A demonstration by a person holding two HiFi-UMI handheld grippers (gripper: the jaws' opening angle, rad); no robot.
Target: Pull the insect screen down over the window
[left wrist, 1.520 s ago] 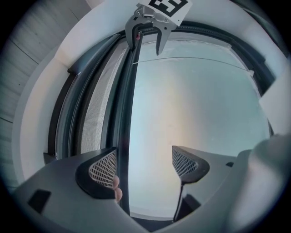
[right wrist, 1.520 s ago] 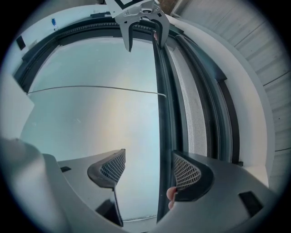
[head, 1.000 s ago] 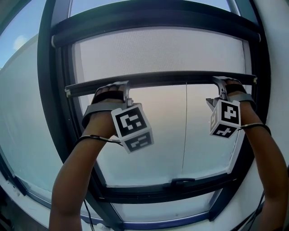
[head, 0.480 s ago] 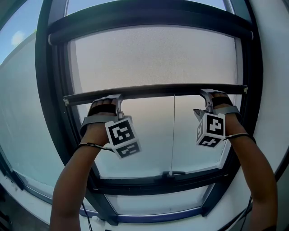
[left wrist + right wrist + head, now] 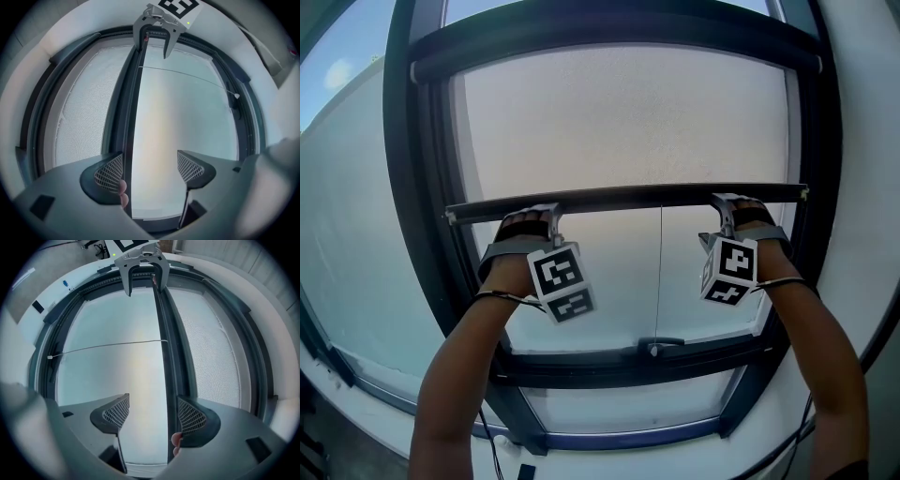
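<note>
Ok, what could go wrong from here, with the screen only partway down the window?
1. The left gripper and the right gripper both have their jaws apart, and the dark horizontal pull bar lies against only one jaw of each. Either gripper could slip off, and the white mesh screen might then spring back up.
2. The thin cord hanging from the bar ends near the dark handle on the lower frame and may snag there.

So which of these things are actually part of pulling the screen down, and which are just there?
In the job:
insect screen; its dark pull bar; left gripper and right gripper, each with the bar between its open jaws; window frame.

Just there:
cord hanging from the bar, untouched; side pane at left.
</note>
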